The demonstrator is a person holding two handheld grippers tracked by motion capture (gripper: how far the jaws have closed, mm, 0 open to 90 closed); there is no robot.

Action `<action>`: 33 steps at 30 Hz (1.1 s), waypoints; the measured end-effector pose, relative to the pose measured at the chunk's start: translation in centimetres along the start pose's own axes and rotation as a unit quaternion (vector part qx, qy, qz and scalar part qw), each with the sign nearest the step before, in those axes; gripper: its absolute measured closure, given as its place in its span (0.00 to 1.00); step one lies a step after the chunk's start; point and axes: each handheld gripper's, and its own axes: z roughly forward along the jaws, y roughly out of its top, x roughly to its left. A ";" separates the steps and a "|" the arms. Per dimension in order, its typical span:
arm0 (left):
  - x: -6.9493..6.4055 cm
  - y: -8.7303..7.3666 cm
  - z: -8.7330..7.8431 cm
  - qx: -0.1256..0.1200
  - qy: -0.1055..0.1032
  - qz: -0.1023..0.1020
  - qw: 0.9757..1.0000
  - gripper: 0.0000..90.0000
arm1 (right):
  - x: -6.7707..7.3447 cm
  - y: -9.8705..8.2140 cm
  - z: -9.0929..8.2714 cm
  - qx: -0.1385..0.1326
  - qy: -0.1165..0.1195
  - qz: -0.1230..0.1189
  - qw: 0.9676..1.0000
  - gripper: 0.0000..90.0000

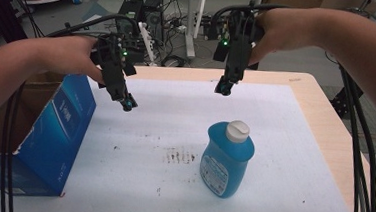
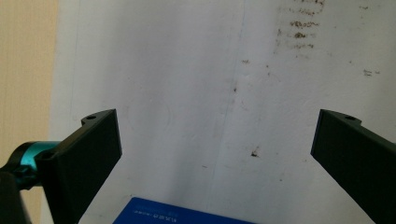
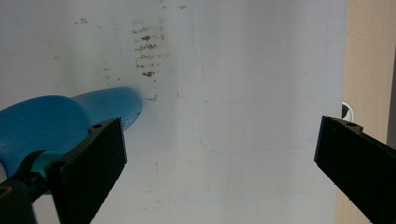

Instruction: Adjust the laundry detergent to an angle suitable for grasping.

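Two hand-held grippers hang above a white mat (image 1: 282, 157): L gripper (image 1: 127, 103) over the blue box (image 1: 55, 142), R gripper (image 1: 224, 87) behind the blue bottle (image 1: 226, 159), upright at mat centre. Both w/ jaws wide, nothing between them.

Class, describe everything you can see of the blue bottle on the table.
The blue bottle looks like translucent plastic filled with blue liquid, with broad rounded shoulders, a white cap and a pale printed label on its front. It stands upright on the white mat, right of the dark smudges. Nothing but the mat touches it: both grippers hang in the air beyond it, their jaws open and empty. In the right gripper view its blue body shows at the left edge.
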 end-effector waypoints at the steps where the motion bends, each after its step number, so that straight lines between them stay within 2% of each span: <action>1: 0.0 0.0 -0.1 0.000 0.001 0.002 1.000 0.02 | 0.0 0.0 -0.1 0.000 -0.001 0.001 1.000 0.01; 9: -0.4 0.5 -0.4 -0.007 0.001 0.005 1.000 0.02 | 0.4 -0.8 -1.1 -0.006 -0.010 0.011 1.000 0.01; 14: -0.5 0.6 -0.3 -0.002 0.002 0.006 1.000 0.02 | 0.5 -1.2 -1.5 -0.007 -0.011 0.010 1.000 0.02; 20: -0.9 0.7 -0.4 -0.002 0.003 0.008 1.000 0.02 | 0.7 -2.3 -2.1 -0.008 -0.014 0.022 1.000 0.01; 26: -1.4 0.4 -0.4 -0.004 0.001 0.011 1.000 0.02 | 1.3 -4.1 -2.0 -0.009 -0.019 0.035 0.999 0.01; 27: -1.4 0.2 -0.4 -0.007 0.002 0.010 1.000 0.02 | 1.6 -5.0 -2.1 -0.011 -0.021 0.047 0.999 0.01; 30: -1.6 -0.1 -0.3 -0.007 0.002 0.005 1.000 0.02 | 1.7 -5.8 -2.1 -0.018 -0.022 0.055 0.998 0.01; 31: -1.7 -0.3 -0.2 -0.010 0.003 0.006 1.000 0.02 | 2.0 -6.7 -2.1 -0.023 -0.026 0.066 0.997 0.01; 33: -1.9 -0.5 -0.1 -0.013 0.004 0.002 1.000 0.02 | 2.3 -7.4 -2.1 -0.027 -0.028 0.071 0.997 0.01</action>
